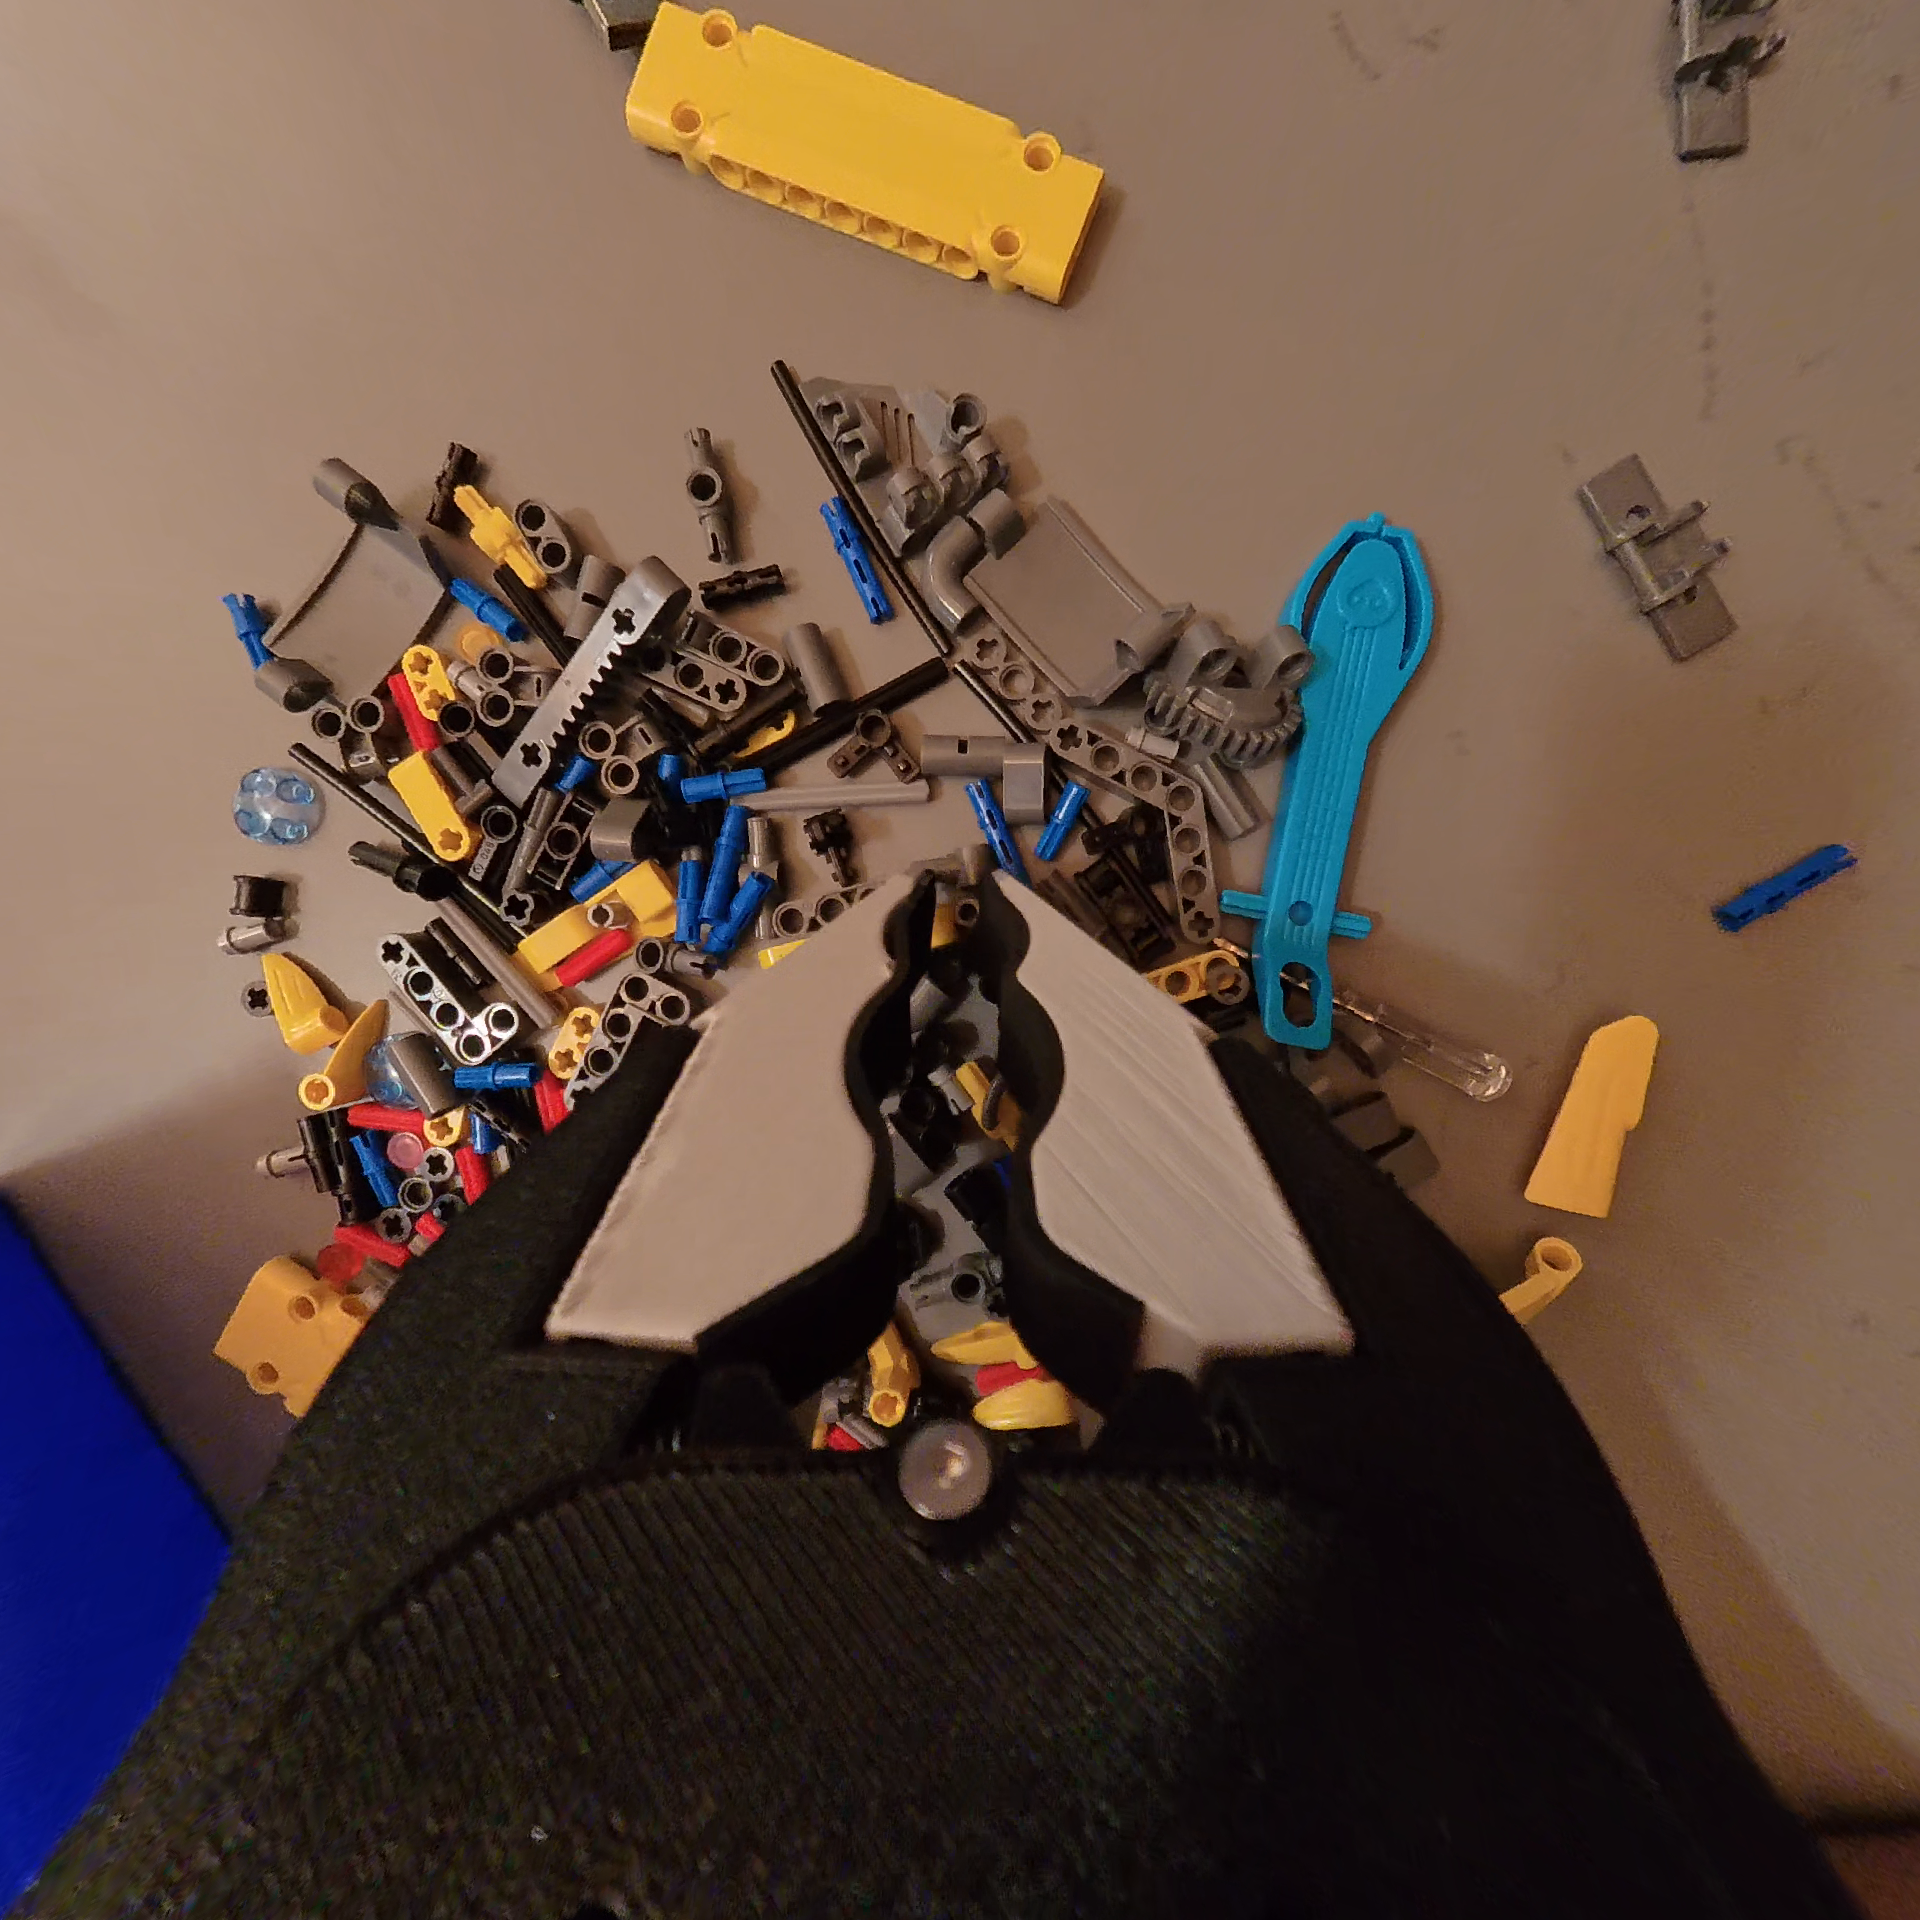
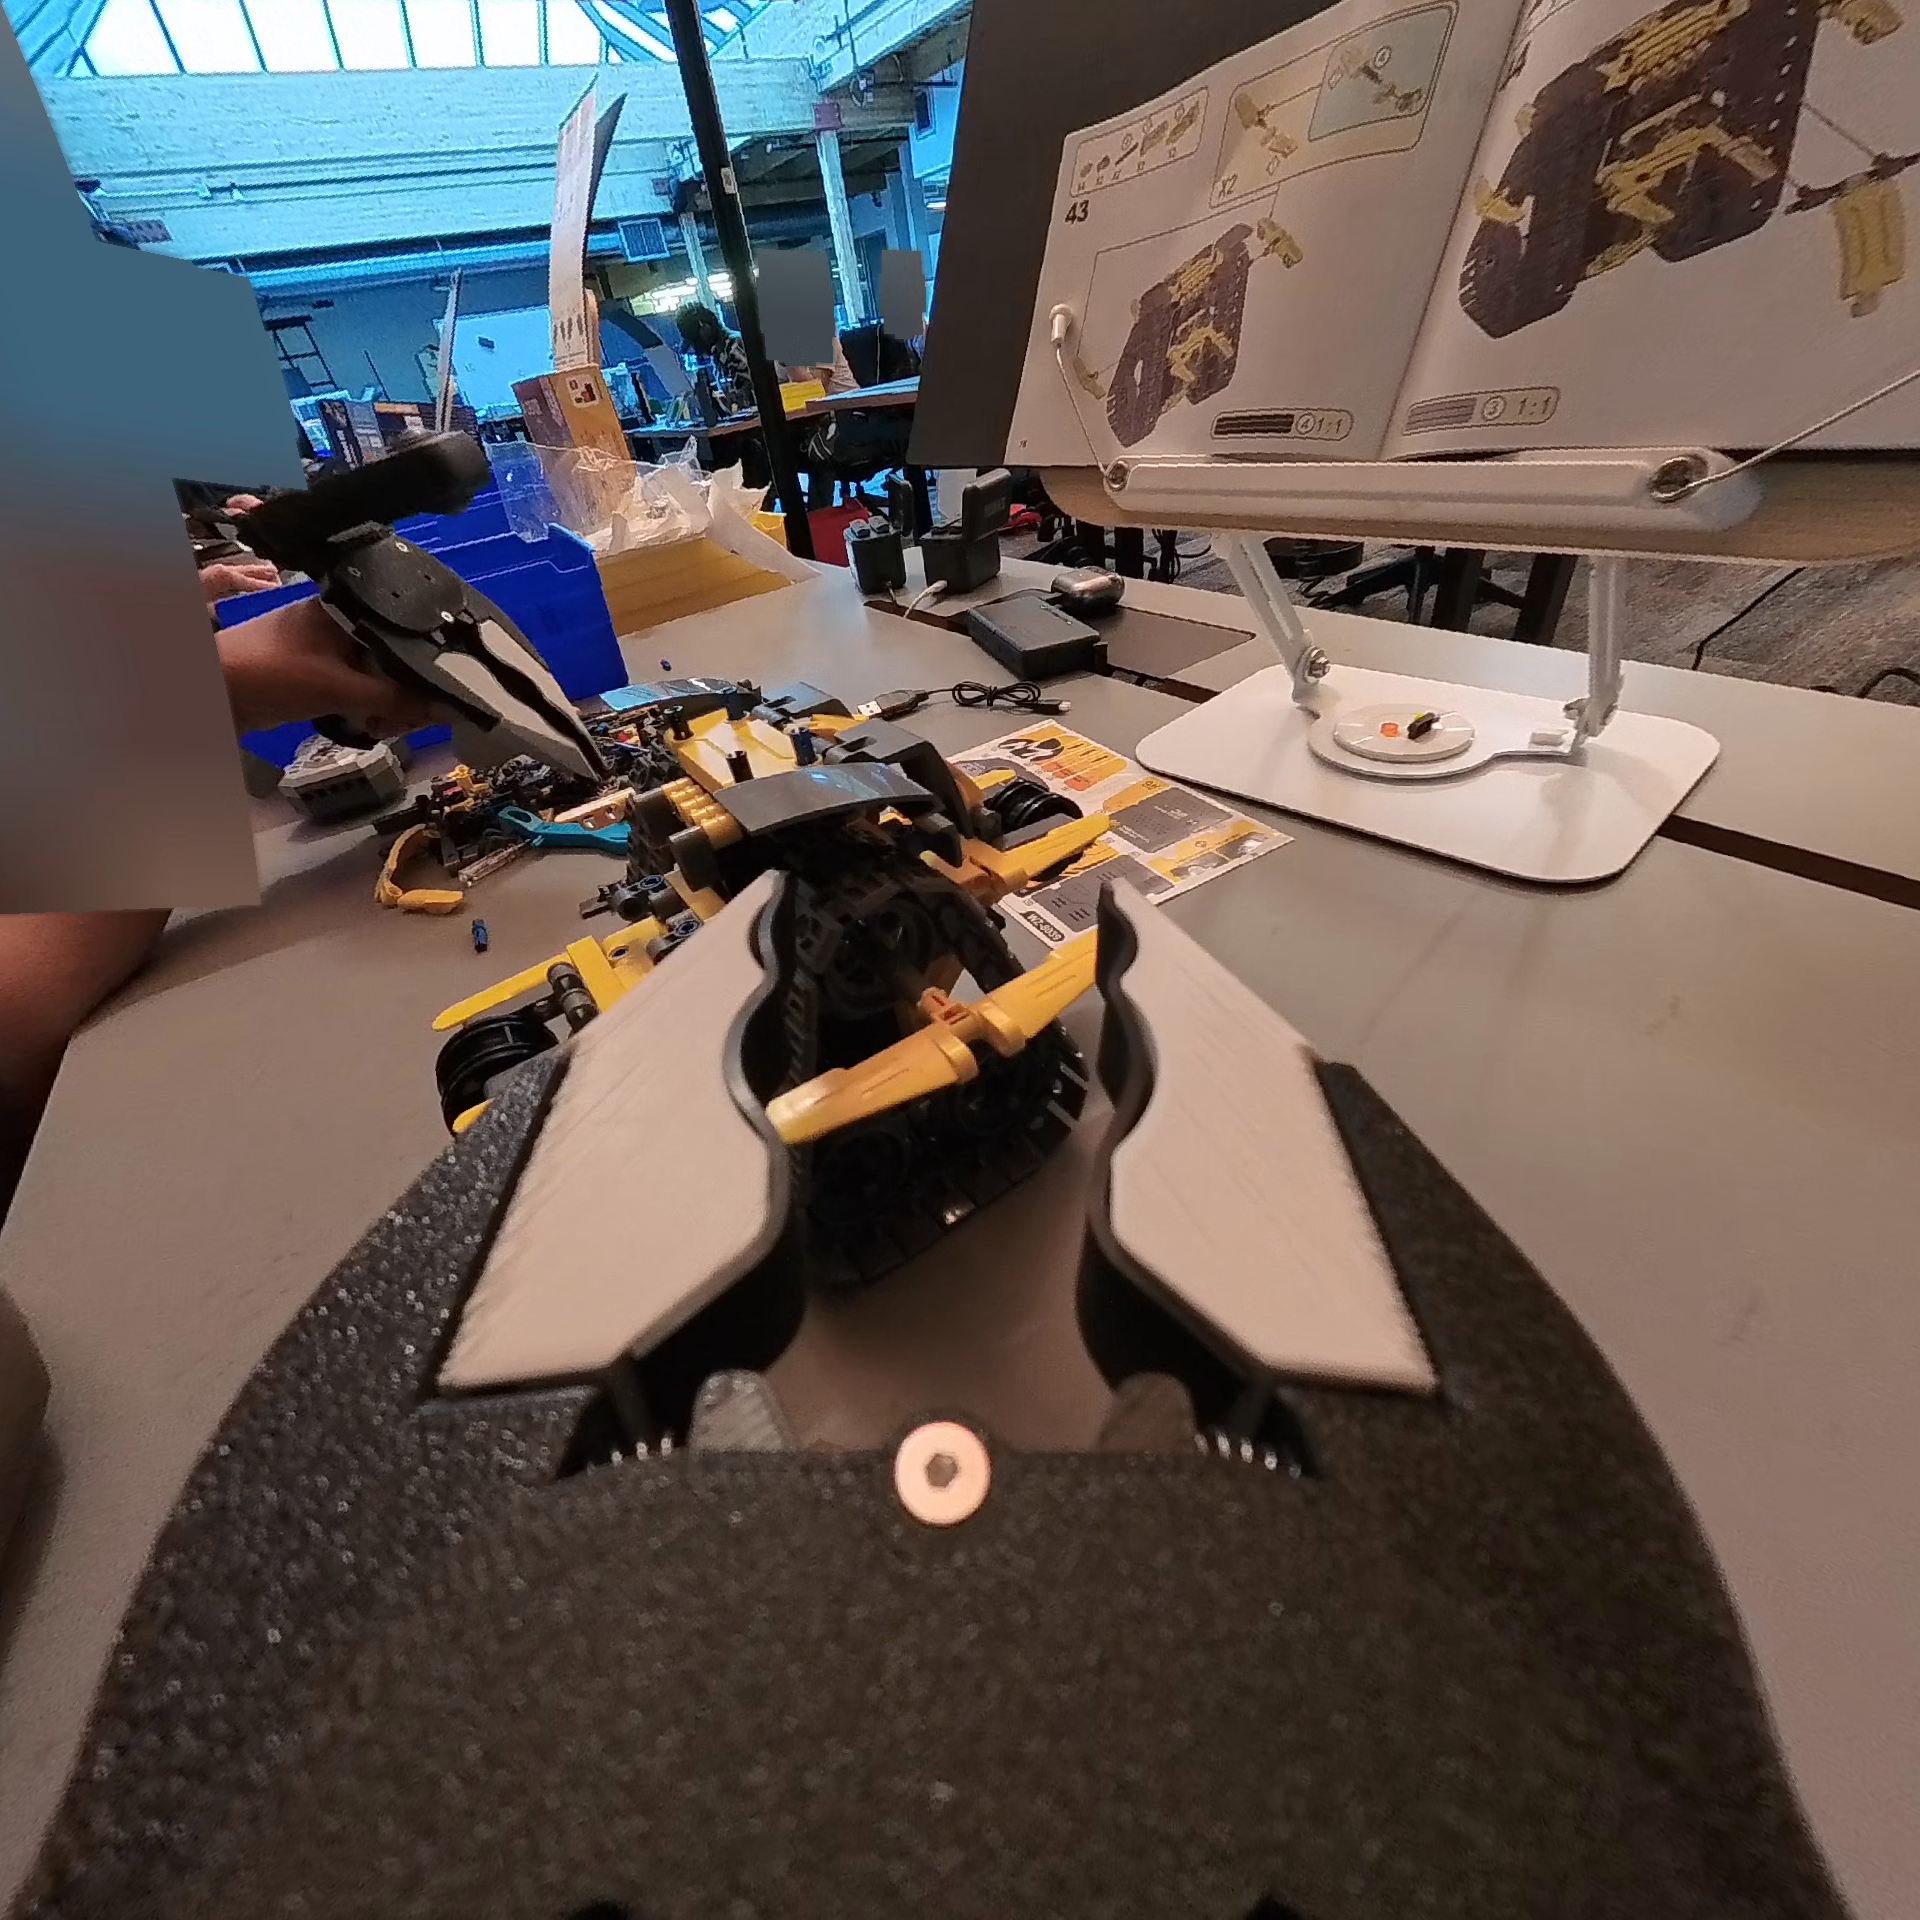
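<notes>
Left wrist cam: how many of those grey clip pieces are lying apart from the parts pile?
2. One grey clip piece lies at the top right corner; the other lies lower, right of the teal tool. More may be buried in the pile or under the left claw.

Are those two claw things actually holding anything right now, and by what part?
The right gripper straddles the tracked rear of the yellow-and-black model vehicle; whether it grips cannot be told. The left gripper, tips nearly together over the loose parts pile, shows nothing clearly held.

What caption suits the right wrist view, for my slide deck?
Right gripper open around a black-and-yellow brick vehicle on a grey table.
</notes>
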{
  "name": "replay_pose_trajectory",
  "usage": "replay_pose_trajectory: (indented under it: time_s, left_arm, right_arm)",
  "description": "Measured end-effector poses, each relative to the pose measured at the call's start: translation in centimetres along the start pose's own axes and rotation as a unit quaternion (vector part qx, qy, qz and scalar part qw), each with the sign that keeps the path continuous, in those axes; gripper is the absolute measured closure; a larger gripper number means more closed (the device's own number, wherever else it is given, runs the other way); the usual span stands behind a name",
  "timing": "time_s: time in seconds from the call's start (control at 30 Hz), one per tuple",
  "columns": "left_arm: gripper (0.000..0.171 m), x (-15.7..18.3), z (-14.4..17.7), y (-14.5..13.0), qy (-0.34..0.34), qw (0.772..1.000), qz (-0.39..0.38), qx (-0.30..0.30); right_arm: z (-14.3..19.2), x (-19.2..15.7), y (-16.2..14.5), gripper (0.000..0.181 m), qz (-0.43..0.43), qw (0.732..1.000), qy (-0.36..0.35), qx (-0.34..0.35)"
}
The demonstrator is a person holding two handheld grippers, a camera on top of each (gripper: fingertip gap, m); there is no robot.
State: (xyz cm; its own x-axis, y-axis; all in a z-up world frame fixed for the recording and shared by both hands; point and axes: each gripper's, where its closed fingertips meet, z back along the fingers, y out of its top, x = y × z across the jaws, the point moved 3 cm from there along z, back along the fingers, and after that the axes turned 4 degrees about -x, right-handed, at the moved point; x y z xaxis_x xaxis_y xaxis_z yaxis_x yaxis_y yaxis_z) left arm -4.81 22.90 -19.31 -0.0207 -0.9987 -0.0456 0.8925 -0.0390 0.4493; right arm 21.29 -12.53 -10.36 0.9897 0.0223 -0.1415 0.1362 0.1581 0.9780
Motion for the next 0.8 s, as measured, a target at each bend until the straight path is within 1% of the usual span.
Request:
replay_pose_trajectory:
  time_s: [0.13, 0.3, 0.53, 0.67, 0.8]
  left_arm:
    - [0.167, 0.1, -0.3, -0.1, 0.004, 1.000, -0.006, -0.012]
    - [0.166, -0.1, -0.3, 0.3, 0.021, 1.000, -0.016, -0.009]
    - [0.158, -0.2, -0.6, 0.8, 0.048, 0.998, -0.034, -0.005]
    - [0.160, -0.5, -0.6, 1.1, 0.061, 0.998, -0.031, -0.001]
    - [0.163, -0.6, 0.0, 1.5, 0.056, 0.998, -0.021, 0.025]
  right_arm:
    - [0.0, 0.0, -0.1, 0.123, 0.000, 1.000, 0.001, -0.001]
    - [-0.1, -0.1, -0.1, 0.123, 0.001, 1.000, 0.001, -0.003]
    - [-0.1, -0.1, -0.1, 0.123, 0.002, 1.000, 0.001, -0.003]
    - [-0.1, -0.1, -0.1, 0.123, 0.002, 1.000, 0.001, -0.004]
    - [-0.1, -0.1, -0.2, 0.123, 0.002, 1.000, 0.001, -0.004]
